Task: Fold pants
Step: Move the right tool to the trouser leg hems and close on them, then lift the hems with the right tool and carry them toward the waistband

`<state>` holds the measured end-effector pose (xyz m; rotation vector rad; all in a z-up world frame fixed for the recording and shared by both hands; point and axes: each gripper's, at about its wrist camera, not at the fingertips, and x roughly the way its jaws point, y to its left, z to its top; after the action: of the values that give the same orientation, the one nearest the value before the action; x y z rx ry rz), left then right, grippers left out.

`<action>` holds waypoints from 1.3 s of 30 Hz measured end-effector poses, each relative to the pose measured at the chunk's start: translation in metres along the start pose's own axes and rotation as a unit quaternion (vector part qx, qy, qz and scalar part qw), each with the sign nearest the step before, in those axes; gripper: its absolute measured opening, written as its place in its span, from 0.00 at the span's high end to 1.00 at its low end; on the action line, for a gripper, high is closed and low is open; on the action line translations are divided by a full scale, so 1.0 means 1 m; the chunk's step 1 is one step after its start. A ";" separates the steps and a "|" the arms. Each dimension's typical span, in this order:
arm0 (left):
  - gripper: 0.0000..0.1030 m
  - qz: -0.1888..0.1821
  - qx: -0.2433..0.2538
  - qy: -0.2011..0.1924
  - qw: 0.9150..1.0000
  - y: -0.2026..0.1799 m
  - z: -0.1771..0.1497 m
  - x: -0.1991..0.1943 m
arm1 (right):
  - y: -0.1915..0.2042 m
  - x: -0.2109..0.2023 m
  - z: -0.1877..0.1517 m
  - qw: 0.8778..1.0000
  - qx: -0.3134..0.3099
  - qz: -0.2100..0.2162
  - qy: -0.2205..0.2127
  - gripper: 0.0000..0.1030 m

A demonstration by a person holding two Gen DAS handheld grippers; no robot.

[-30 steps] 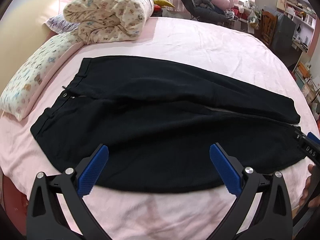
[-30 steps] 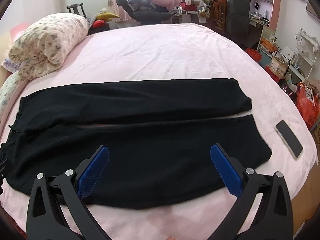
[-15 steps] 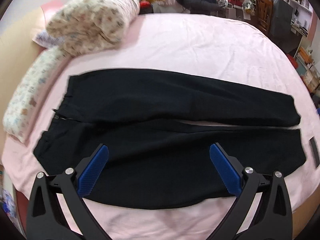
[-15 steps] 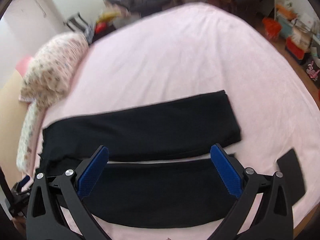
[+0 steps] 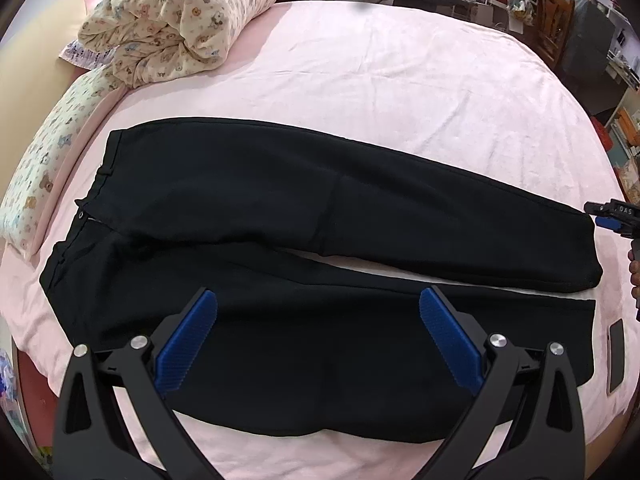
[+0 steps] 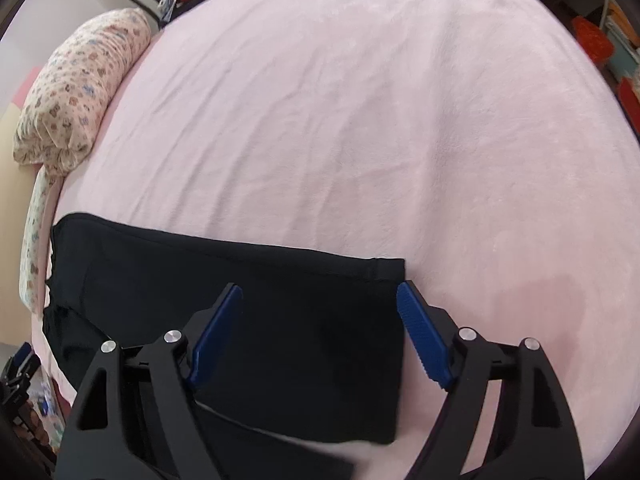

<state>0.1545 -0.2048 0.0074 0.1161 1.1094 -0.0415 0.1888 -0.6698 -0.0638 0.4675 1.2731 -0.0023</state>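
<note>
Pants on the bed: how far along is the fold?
Done: the black pants lie spread flat on the pink bed, legs side by side. In hand: the right hand-held gripper hovers open over the far leg's cuff; the left hand-held gripper is open above the near leg. Left: every fold.

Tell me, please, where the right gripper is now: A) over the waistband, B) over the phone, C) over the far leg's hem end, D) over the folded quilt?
C: in the right wrist view the right gripper hangs open over the hem end of the pants' far leg.
</note>
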 end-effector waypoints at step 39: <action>0.02 0.047 0.050 0.025 0.997 -0.036 0.012 0.013 | 0.017 -0.025 -0.037 0.973 -0.210 -0.010 -0.098 0.86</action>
<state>0.1675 -0.2416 -0.0011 0.2598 1.1503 -0.0099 0.1515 -0.6488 -0.0428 0.0843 1.0463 0.1962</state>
